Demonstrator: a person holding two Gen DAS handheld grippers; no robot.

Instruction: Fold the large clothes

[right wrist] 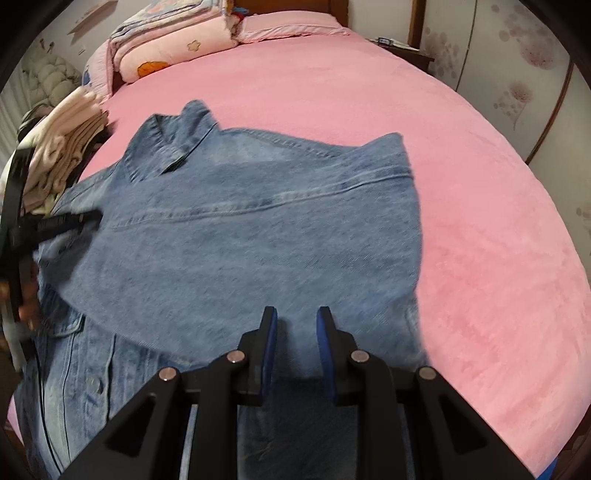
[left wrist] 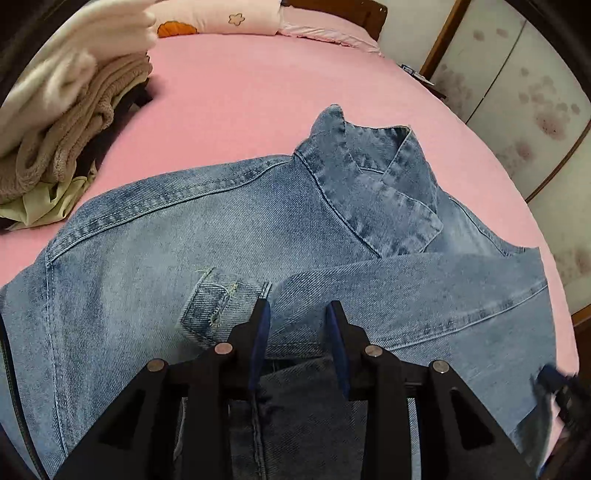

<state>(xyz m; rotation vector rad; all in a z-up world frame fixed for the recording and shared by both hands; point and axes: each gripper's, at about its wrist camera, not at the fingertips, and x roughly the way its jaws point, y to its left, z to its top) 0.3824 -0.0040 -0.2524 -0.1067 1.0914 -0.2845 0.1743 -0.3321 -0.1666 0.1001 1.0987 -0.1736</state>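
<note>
A heap of folded clothes [left wrist: 70, 122], cream and beige over pale green, sits at the left on the pink bed [left wrist: 236, 103]. Beside it, across the middle of the bed, lies the denim jacket [left wrist: 155, 251], light washed blue with paler stitched seams. Its collar [left wrist: 373, 184] stands up crumpled toward the head of the bed, and a sleeve [left wrist: 424, 291] is folded across the body, its cuff just ahead of the left tool [left wrist: 298, 308]. That tool's blue-padded fingers stand apart over the denim, released, with no cloth between them. In the right wrist view the right tool [right wrist: 295, 314] likewise gapes over the jacket's lower part, holding nothing. Folded quilts [right wrist: 173, 40] and a pillow [right wrist: 291, 24] lie at the headboard end.

The jacket's hem runs under both tools and out of frame. The right wrist view is smeared by motion, so the fabric's weave and the button placket at lower left are hard to read. At the right edge of the left wrist view, the other tool is only a dark blur.
</note>
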